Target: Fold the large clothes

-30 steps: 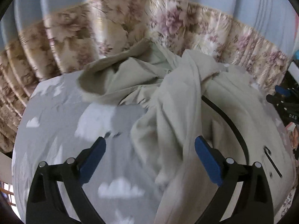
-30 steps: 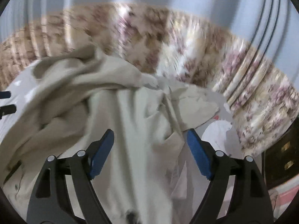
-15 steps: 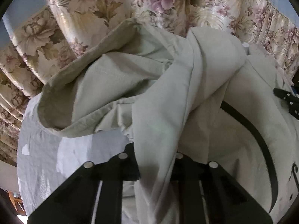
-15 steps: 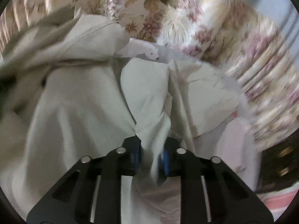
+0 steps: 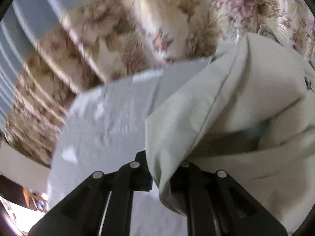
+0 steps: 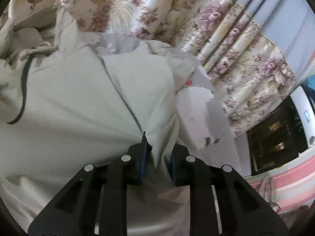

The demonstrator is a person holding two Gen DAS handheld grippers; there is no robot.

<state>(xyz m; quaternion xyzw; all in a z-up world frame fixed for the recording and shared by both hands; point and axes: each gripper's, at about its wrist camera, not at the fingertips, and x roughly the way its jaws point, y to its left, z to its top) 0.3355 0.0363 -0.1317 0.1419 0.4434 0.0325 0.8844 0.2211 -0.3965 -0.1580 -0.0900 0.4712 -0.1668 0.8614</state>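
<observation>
Floral curtain [image 5: 122,39]: motion-blurred in left wrist view. Left gripper [image 5: 164,174]: fingertips buried under pale garment [image 5: 226,108] fold. Garment: cut off at both frames' edges. Dark cabinet [image 6: 275,133] contents: indistinct.

Grey cloud-print bed [image 5: 110,118], beige garment [image 6: 69,102] on it

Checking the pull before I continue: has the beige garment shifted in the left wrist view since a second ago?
Yes. The beige garment has moved rightward, uncovering the grey sheet beside the floral curtain.
</observation>
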